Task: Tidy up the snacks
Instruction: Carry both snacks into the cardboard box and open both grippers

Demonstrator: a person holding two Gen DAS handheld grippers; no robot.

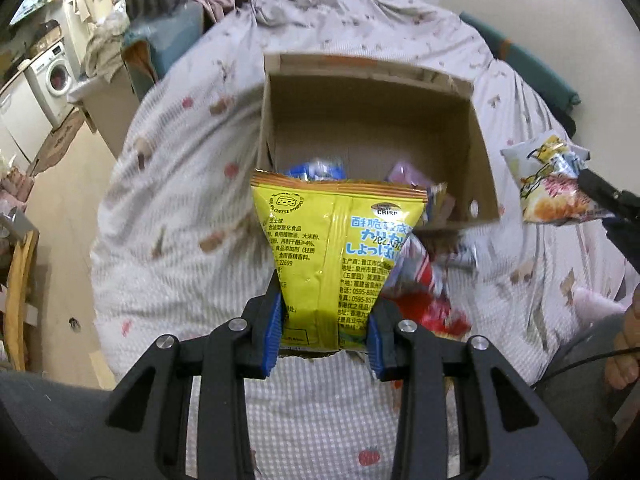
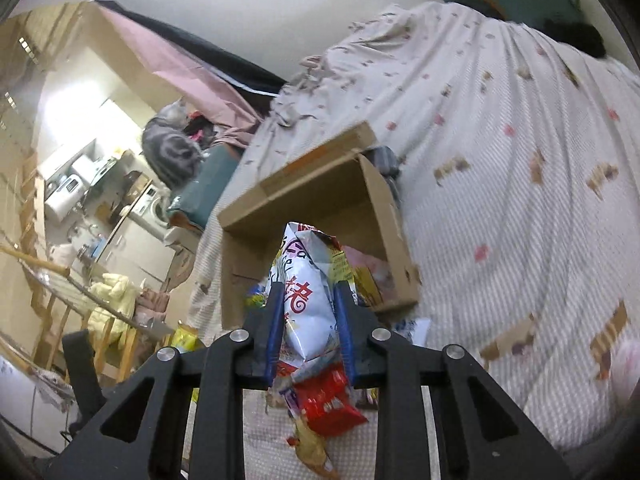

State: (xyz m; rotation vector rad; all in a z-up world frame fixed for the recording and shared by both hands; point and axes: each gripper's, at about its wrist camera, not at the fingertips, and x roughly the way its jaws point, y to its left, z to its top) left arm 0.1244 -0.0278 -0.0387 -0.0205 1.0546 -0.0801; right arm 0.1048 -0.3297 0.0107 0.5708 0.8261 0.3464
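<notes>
My left gripper (image 1: 326, 304) is shut on the lower end of a yellow snack bag (image 1: 332, 240), which stands upright just in front of the open cardboard box (image 1: 484, 152). A blue packet (image 1: 316, 168) and a pink packet (image 1: 408, 176) lie inside the box. My right gripper (image 2: 308, 286) is shut on a crumpled white packet with red characters (image 2: 308, 304), held above the bed near the box (image 2: 384, 216). The left wrist view shows that packet (image 1: 548, 184) to the right of the box. A red packet (image 2: 324, 400) lies on the bed below.
The box sits on a bed with a patterned white sheet (image 1: 180, 200). More loose packets (image 1: 432, 300) lie near the box's front corner. A person's hand (image 1: 624, 344) shows at the right edge. Beyond the bed's left side are a washing machine (image 1: 56, 76) and cluttered furniture (image 2: 100, 312).
</notes>
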